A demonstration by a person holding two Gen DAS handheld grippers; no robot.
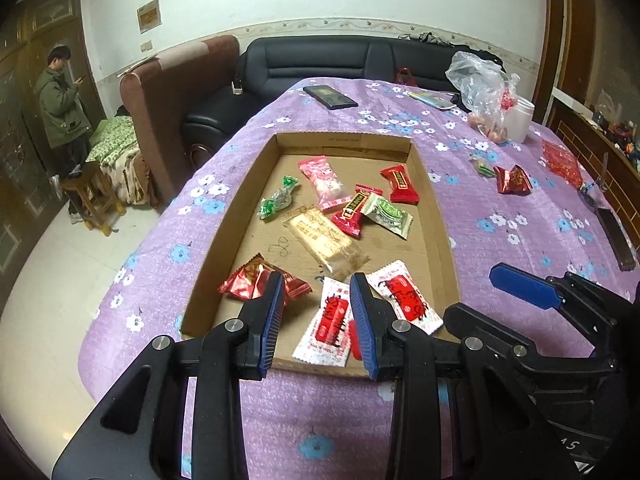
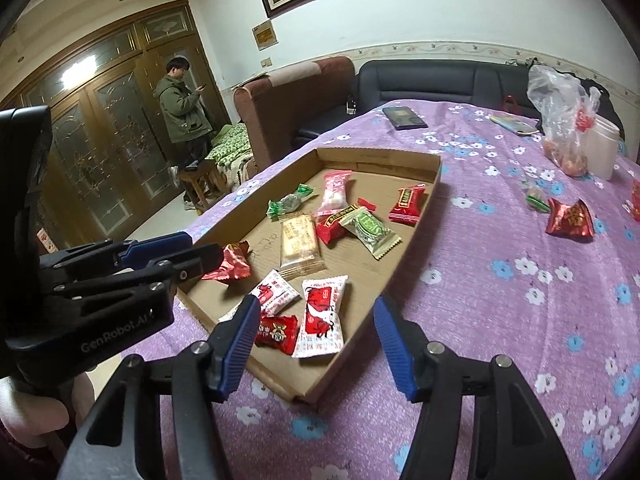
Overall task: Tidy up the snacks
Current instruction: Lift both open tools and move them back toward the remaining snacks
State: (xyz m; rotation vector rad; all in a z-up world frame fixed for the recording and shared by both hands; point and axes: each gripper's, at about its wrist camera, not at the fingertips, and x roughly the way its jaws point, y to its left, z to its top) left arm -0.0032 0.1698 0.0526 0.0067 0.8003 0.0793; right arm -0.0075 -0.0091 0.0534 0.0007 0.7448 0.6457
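From the left wrist view, the left tongs (image 1: 318, 312) hang above the near end of the cardboard tray (image 1: 424, 184), their jaws narrowly parted with nothing pinched between them; a white-and-red sachet (image 1: 332, 320) lies on the tray floor below the gap. Beside it in the tray sit a second white-and-red sachet (image 1: 408, 300), a red foil candy (image 1: 256, 280), a clear biscuit pack (image 1: 324, 240) and, further toward the far wall, green, pink and red wrapped sweets. The right tongs (image 1: 524, 286) show off the tray's right side. Beyond that right wall, loose on the purple flowered counter (image 1: 500, 240), a red foil packet (image 1: 514, 180) and a small green sweet (image 1: 482, 168) remain outside the tray.

From the right wrist view, the right tongs (image 2: 316, 332) stand released over the tray's near corner, jaws wide and empty; a small dark-red candy (image 2: 278, 332) and a sachet printed with a red bull figure (image 2: 320, 320) lie in the tray beneath. The left tongs (image 2: 192, 252) reach in from the tray's left side.

The step in hand looks like the gap after a drop-off: most snacks are already in the tray. The next move probably calls for travelling to the strays right of the tray and closing on the crinkly foil packet.

Readable writing: "GenRobot.AI" on the left tongs' body; the wrapper print is too small to read.
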